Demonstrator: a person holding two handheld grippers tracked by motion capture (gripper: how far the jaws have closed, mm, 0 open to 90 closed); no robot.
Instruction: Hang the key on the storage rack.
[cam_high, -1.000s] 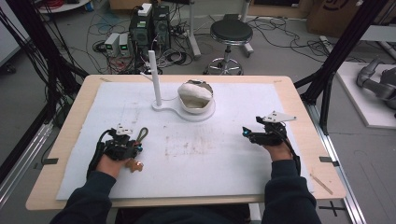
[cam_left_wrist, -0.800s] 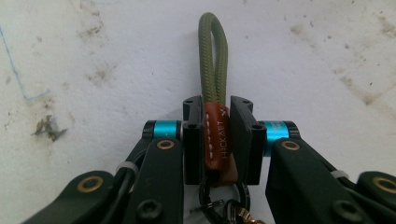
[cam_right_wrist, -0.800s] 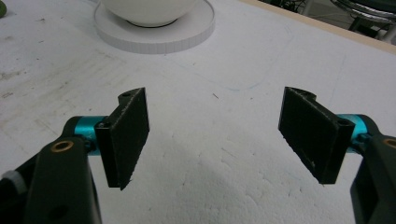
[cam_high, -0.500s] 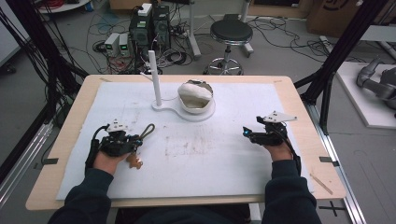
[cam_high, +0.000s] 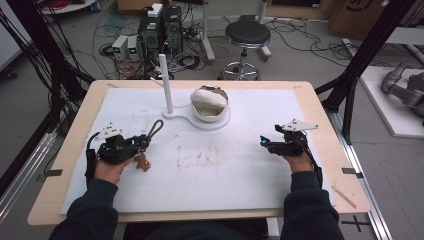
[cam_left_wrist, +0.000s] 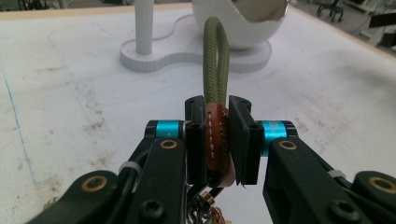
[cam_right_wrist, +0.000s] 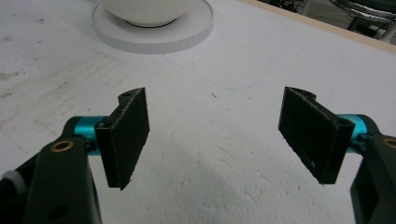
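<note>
white foam covers our table (cam_high: 240, 175). near its left edge our left gripper (cam_left_wrist: 217, 135) has just been closing and now pinches the brown leather tab (cam_left_wrist: 218, 140) of a keychain, its olive cord loop (cam_left_wrist: 215, 56) standing up; the charm (cam_high: 143, 162) below is too small to read. our right gripper (cam_right_wrist: 217, 135) gapes wide, empty, near right.

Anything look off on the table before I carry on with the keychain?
One oddity: the white bowl on the stand has a jagged, broken-looking rim, like a cracked eggshell. The left gripper clamps the keychain by its brown tab, green loop up. The right gripper is open.
</note>
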